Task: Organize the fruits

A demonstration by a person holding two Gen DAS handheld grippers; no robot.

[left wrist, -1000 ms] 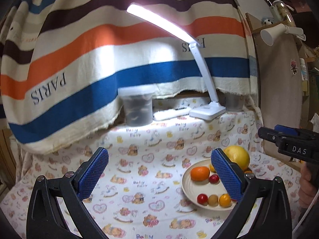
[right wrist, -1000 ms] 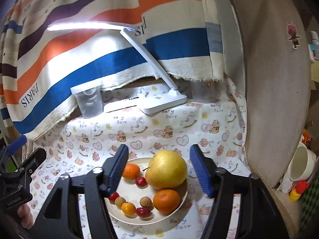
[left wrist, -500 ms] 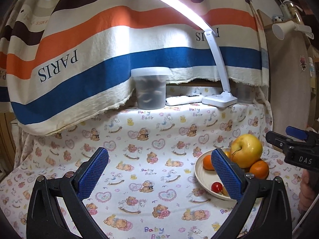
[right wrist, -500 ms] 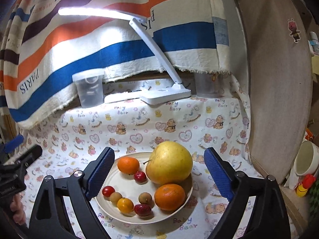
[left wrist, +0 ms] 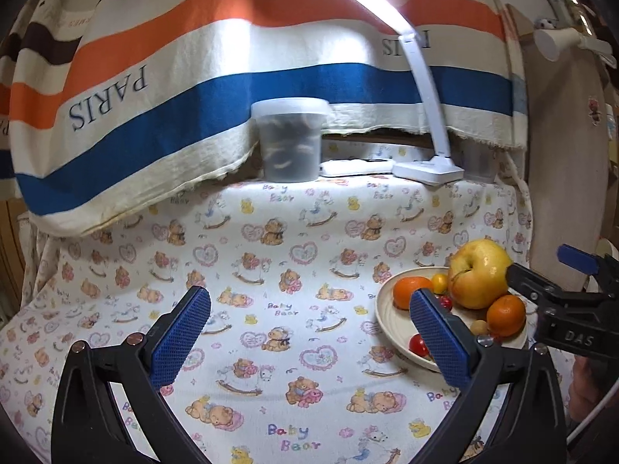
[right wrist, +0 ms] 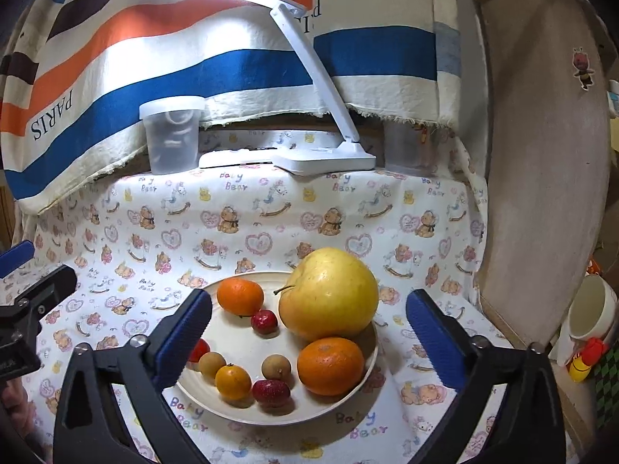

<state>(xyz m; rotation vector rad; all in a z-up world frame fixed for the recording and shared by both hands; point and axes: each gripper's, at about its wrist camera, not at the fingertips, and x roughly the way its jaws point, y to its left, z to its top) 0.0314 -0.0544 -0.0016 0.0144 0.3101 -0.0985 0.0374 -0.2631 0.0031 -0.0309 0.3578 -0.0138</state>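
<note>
A cream plate (right wrist: 247, 406) on the bear-print cloth holds a big yellow apple (right wrist: 329, 294), two oranges (right wrist: 240, 295) (right wrist: 330, 365), a small yellow-orange fruit (right wrist: 233, 381), small red fruits (right wrist: 264, 321) and brown ones (right wrist: 276, 366). My right gripper (right wrist: 309, 328) is open and empty, held above the plate's near side. My left gripper (left wrist: 309, 332) is open and empty over bare cloth, left of the plate (left wrist: 387, 309); the apple (left wrist: 477, 272) shows at its right. The right gripper's body (left wrist: 561, 309) shows at the right edge of the left wrist view.
A lidded plastic tub (right wrist: 172, 135), a white remote (right wrist: 236, 158) and a white desk lamp (right wrist: 329, 158) stand at the back under a striped cloth. A wooden panel (right wrist: 541, 193) walls the right side. A white mug (right wrist: 590, 313) sits at far right.
Both grippers have pulled back and lowered slightly. The right gripper's jaws have opened wider around the plate view. In the left wrist view the plate has shifted right.
</note>
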